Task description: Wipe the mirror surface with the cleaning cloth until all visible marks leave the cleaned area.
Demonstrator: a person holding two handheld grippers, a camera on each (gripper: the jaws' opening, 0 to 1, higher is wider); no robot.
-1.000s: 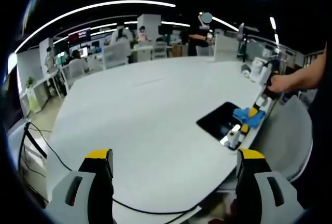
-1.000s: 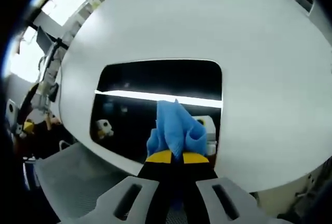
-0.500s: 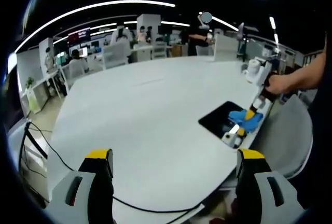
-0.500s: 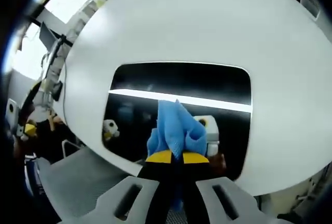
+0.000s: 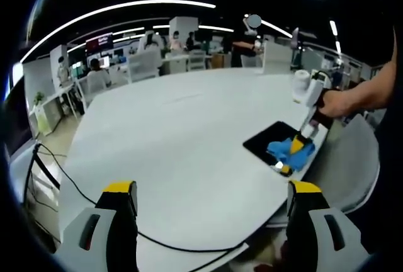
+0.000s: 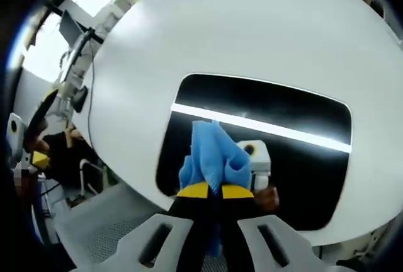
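In the left gripper view, our left tongs (image 5: 211,206) hover apart and empty over the near surface (image 5: 170,133). Far right, the mirror (image 5: 277,143) lies at the surface's edge with the cloth (image 5: 289,151) on it, our right hand (image 5: 337,102) above. A cable (image 5: 75,190) trails near left.

In the right gripper view, our right tongs (image 6: 212,190) are clamped on the cloth (image 6: 214,155) over the mirror (image 6: 271,140). We judge a hard stroke could push the mirror off the edge.

Blue cloth (image 6: 214,155) bunched on dark flat mirror (image 6: 302,152)
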